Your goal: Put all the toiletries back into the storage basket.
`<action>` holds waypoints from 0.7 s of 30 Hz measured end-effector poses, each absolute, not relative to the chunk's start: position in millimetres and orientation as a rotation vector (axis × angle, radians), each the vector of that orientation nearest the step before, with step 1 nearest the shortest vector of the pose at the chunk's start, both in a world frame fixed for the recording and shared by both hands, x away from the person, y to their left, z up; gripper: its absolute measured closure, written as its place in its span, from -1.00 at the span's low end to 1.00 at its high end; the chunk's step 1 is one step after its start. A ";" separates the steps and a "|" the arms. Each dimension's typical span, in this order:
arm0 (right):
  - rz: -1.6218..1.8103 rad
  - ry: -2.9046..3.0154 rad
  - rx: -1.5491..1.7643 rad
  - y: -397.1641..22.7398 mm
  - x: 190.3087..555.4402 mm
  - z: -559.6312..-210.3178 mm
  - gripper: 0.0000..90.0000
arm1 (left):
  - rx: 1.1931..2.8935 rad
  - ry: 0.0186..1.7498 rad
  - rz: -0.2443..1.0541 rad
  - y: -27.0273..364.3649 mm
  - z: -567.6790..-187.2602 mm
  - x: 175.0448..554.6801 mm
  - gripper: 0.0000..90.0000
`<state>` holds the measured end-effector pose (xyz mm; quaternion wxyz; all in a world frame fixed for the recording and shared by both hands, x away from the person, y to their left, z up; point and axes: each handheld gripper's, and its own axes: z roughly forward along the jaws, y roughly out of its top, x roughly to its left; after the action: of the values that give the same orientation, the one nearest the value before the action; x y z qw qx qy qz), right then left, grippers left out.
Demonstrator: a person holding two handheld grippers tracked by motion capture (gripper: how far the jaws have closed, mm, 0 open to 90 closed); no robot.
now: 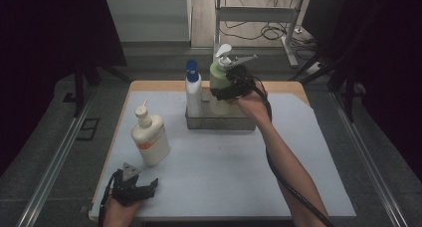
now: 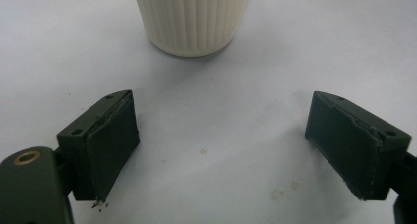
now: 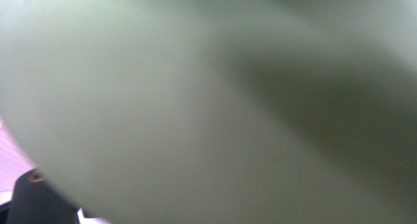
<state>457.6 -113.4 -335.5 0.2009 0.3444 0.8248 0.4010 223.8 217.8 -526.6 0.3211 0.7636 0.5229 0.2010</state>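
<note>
The right gripper (image 1: 225, 89) clamps the upright green pump bottle (image 1: 218, 77), its long axis vertical, its spout pointing upper right.

High view dim, dark surround; right gripper view blurred green, perhaps too close; left gripper view sharp, evenly lit.

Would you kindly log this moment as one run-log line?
right tongs: gripping pale green pump bottle over metal tray | left tongs: open, empty | cream ribbed bottle: standing on table

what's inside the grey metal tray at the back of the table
A white spray bottle with a blue cap and a pale green pump bottle, gripped by the right gripper, stand in the grey metal tray. Its wall hides their bases.
</note>
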 end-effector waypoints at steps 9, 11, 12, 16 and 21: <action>1.103 2.304 0.975 -110.8 468.6 -343.6 -0.72 | 2.009 1.372 0.527 217.9 -526.6 223.5 -0.73; 1.095 2.309 0.973 -109.8 470.7 -345.7 -0.72 | 2.010 1.372 0.527 217.9 -526.5 223.5 -0.73; 1.088 2.311 0.976 -108.5 472.5 -348.2 -0.72 | 2.010 1.372 0.527 217.9 -526.5 223.5 -0.73; 1.075 2.317 0.973 -106.4 474.1 -354.0 -0.72 | 2.009 1.372 0.527 217.9 -526.5 223.4 -0.73; 1.060 2.326 0.971 -106.2 475.8 -359.8 -0.72 | 2.009 1.372 0.528 217.9 -526.6 223.4 -0.73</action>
<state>475.8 -106.2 -359.8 0.2020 0.3479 0.8331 0.3797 223.4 217.9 -526.6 0.3203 0.7646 0.5220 0.2008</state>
